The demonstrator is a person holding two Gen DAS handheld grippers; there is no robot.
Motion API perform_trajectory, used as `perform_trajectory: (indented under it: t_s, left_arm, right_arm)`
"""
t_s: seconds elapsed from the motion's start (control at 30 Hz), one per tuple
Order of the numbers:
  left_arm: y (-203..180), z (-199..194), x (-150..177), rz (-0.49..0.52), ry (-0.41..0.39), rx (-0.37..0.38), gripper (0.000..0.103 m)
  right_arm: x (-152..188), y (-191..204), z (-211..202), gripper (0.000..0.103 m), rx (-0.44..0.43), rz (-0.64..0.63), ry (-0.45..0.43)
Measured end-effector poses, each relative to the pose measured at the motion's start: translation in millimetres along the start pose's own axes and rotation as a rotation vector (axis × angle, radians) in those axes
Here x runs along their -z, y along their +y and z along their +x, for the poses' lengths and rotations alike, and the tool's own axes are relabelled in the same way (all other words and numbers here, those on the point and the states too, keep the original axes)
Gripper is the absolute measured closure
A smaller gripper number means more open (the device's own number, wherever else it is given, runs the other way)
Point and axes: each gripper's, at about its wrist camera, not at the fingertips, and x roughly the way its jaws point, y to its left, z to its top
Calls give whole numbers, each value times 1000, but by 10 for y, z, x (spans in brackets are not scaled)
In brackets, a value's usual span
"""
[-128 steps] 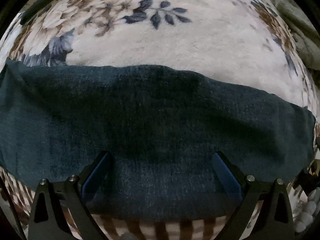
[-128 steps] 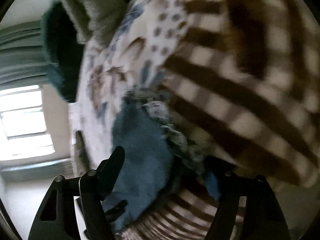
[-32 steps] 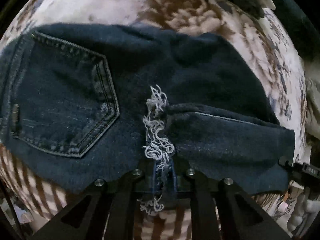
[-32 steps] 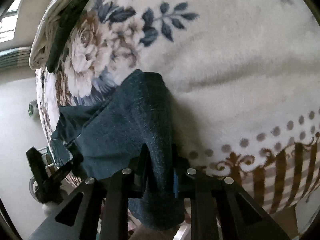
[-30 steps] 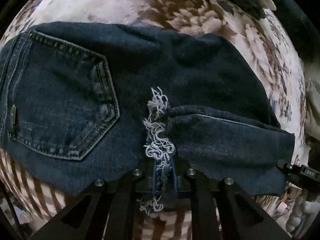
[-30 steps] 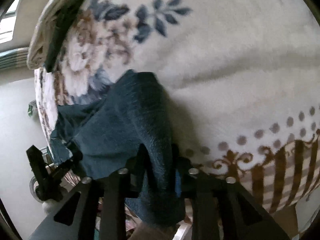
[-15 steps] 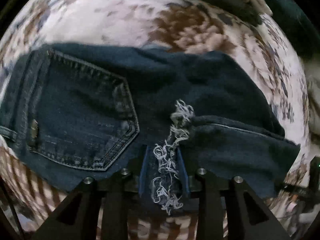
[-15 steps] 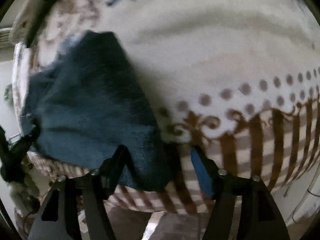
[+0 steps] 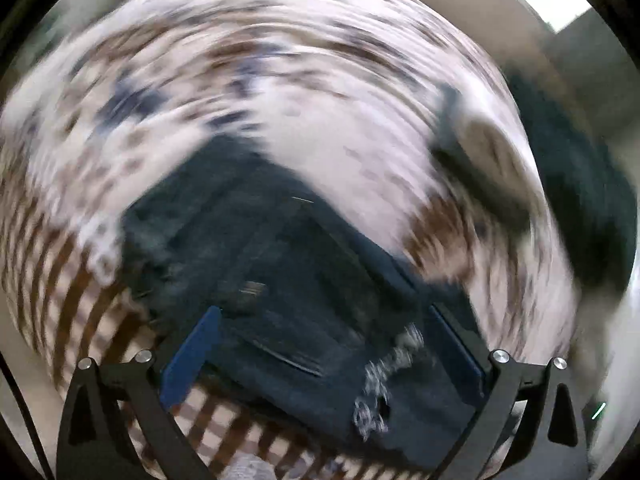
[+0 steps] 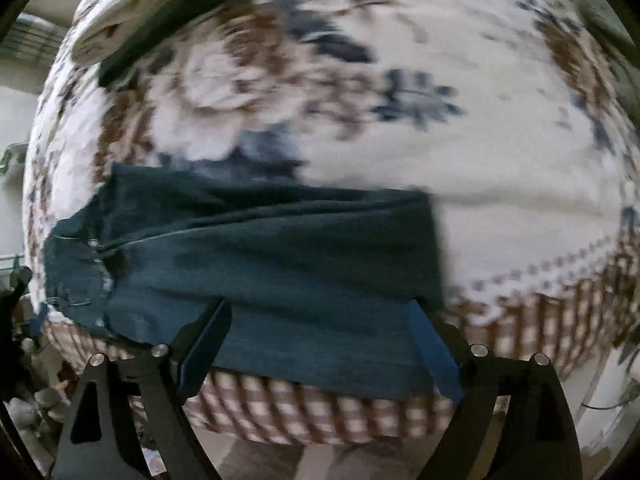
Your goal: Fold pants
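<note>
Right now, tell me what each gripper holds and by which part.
Nothing is held. The left gripper and the right gripper both have open jaws, spread above the folded jeans lying on the floral blanket.

Matt dark denim jeans (image 10: 256, 256) with a frayed white hem (image 9: 384, 384) on a soft, fuzzy floral blanket (image 10: 460, 40).
</note>
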Motion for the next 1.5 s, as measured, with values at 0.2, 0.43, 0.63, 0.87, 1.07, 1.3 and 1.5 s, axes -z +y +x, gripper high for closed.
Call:
perform_trajectory:
  t_s: [0.2,0.43,0.63,0.87,1.07,1.3,1.5]
  left_arm:
    - [1146,311,46,-553,-51,144,12]
    - [1397,750,-45,-596,-31,226,29]
    - [1175,586,-115,-461,-86,144,64]
    - [875,461,-202,-363,-122,82,43]
    - [958,592,-328,-354,-136,68,71]
    - [36,-146,-282,-18,-254,35,80]
    - [-1137,-591,215,289,-249,146,80]
  right_arm:
    - [-112,500,364,12,-90,33,61]
    - [-139,535,848,12,-186,106,129]
    - [-123,728,923,10,-104,25,138]
    - [-25,950,999,10,-68,-30,124]
    - [27,1098,986,11,93,-40,119]
    - [148,1096,906,11,218,-103,57]
    - [269,704,703,11,184,-40,31]
